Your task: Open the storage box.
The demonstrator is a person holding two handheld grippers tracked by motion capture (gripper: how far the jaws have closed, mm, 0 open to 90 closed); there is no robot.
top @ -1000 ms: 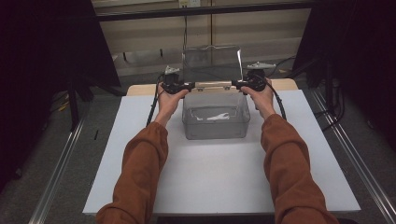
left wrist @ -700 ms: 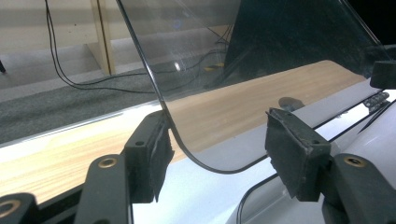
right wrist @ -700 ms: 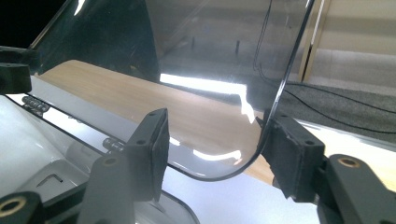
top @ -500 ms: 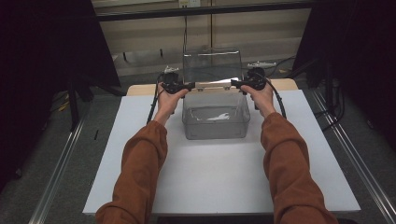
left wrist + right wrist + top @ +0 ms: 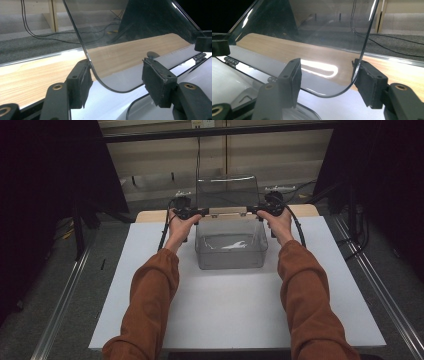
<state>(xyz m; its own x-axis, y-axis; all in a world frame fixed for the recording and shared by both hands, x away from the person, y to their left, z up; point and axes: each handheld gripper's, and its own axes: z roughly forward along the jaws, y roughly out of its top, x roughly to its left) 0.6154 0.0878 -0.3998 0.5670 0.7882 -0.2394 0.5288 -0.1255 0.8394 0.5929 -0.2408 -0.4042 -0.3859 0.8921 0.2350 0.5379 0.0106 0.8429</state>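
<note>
A clear plastic box point(image 5: 230, 256) stands at the far middle of the white table top, with a pale item point(image 5: 235, 245) lying inside. Its clear hinged lid point(image 5: 226, 192) is raised almost upright. My left gripper point(image 5: 200, 212) is at the lid's left lower corner and my right gripper point(image 5: 252, 210) at its right lower corner. In the left gripper view the gripper point(image 5: 117, 80) is open around the lid's rounded corner point(image 5: 130, 37), whose edge touches the left pad point(image 5: 85, 80). In the right gripper view the gripper point(image 5: 328, 77) is open, and the lid point(image 5: 312, 30) edge leans on the right pad point(image 5: 364, 80).
The white sheet point(image 5: 235, 310) covers a wooden table point(image 5: 150, 215) whose bare strip shows behind the box. Metal rails point(image 5: 60, 305) run along both sides. Cables point(image 5: 295, 187) lie on the carpet beyond the table, under dark stands.
Both hands and the raised lid are almost where they were; no clear movement shows.
</note>
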